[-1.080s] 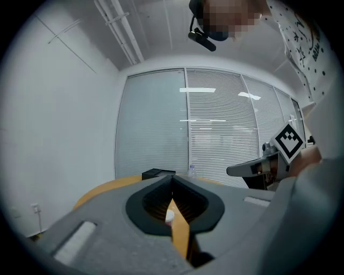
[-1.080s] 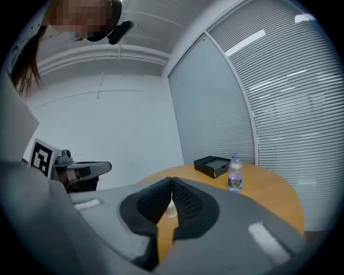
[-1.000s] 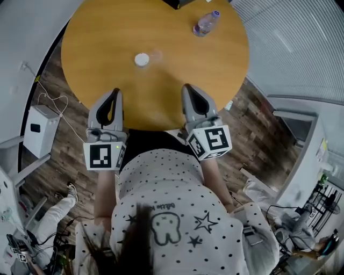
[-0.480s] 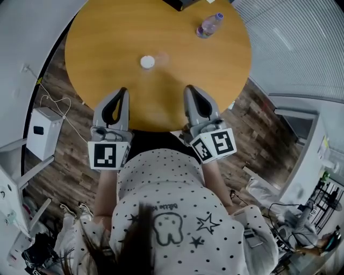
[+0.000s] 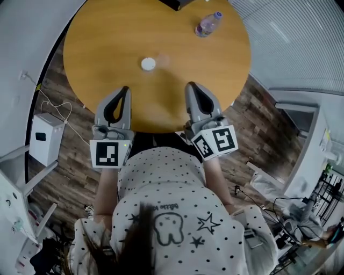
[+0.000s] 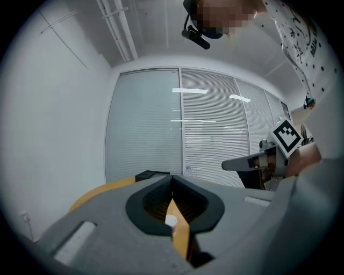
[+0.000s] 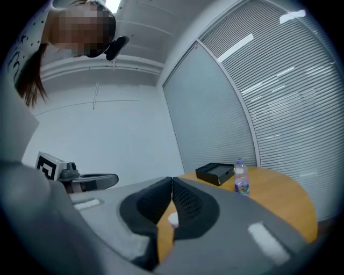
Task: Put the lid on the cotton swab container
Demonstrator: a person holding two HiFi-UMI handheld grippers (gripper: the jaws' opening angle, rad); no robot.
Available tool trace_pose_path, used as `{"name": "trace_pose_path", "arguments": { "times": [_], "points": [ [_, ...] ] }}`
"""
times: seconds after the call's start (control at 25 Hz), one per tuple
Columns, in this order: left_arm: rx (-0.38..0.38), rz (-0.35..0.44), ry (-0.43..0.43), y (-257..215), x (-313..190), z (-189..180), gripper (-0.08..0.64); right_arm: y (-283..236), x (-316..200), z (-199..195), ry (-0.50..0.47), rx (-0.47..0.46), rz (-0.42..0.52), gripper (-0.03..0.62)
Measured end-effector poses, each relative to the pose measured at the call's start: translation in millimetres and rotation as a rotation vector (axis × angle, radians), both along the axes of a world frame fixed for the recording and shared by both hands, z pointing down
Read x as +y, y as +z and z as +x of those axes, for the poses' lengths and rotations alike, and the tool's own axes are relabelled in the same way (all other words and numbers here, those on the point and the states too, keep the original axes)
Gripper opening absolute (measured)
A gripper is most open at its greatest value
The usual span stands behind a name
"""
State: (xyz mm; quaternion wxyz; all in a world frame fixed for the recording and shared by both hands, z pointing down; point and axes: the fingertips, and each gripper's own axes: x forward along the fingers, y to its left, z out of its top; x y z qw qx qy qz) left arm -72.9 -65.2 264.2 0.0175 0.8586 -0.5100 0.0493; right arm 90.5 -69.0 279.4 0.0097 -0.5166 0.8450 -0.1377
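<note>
A small white round piece (image 5: 148,64) lies near the middle of the round wooden table (image 5: 97,37), with a faint clear item (image 5: 162,58) just to its right; which one is the lid I cannot tell. It shows small and white behind the jaw tips in the left gripper view (image 6: 170,220) and the right gripper view (image 7: 173,219). My left gripper (image 5: 124,89) (image 6: 172,177) and right gripper (image 5: 190,85) (image 7: 172,179) hover side by side over the table's near edge. Both are shut with nothing in them, well short of the white piece.
A plastic water bottle (image 5: 207,24) (image 7: 240,177) lies at the table's far right, and a black box (image 5: 174,3) (image 7: 215,173) sits at its far edge. A white box (image 5: 44,138) with cables stands on the wooden floor at left. Window blinds curve round behind the table.
The head view has shifted slightly, so the table and white piece sit a little lower right. Both grippers keep about the same place at the near edge, still shut.
</note>
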Motion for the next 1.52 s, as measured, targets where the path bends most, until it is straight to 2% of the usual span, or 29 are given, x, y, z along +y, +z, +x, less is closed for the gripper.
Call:
{"name": "trace_pose_path", "arguments": {
  "times": [0.64, 0.96, 1.16, 1.2, 1.28, 1.32, 1.36, 1.52],
  "points": [
    [-0.004, -0.006, -0.018, 5, -14, -12, 0.011, 4, -7, -5, 0.009, 0.043, -0.010, 0.005],
    [-0.023, -0.002, 0.003, 6, -30, -13, 0.012, 2, -16, -2, 0.025, 0.039, -0.002, 0.005],
    [-0.052, -0.021, 0.046, 21, -44, -11, 0.014, 12, -28, 2, 0.043, 0.035, -0.030, 0.006],
    [-0.058, -0.031, 0.056, 25, -48, -10, 0.014, 14, -31, 2, 0.046, 0.036, -0.037, 0.040],
    [-0.073, -0.043, 0.082, 35, -55, -9, 0.015, 20, -39, 3, 0.054, 0.038, -0.052, 0.049],
    [-0.082, -0.049, 0.096, 41, -59, -8, 0.026, 24, -43, 3, 0.057, 0.040, -0.060, 0.049],
    [-0.089, -0.057, 0.110, 48, -63, -6, 0.065, 29, -48, 3, 0.059, 0.041, -0.068, 0.049],
    [-0.107, -0.107, 0.173, 82, -77, -1, 0.106, 53, -67, 0, 0.048, 0.045, -0.113, 0.049]
  ]
}}
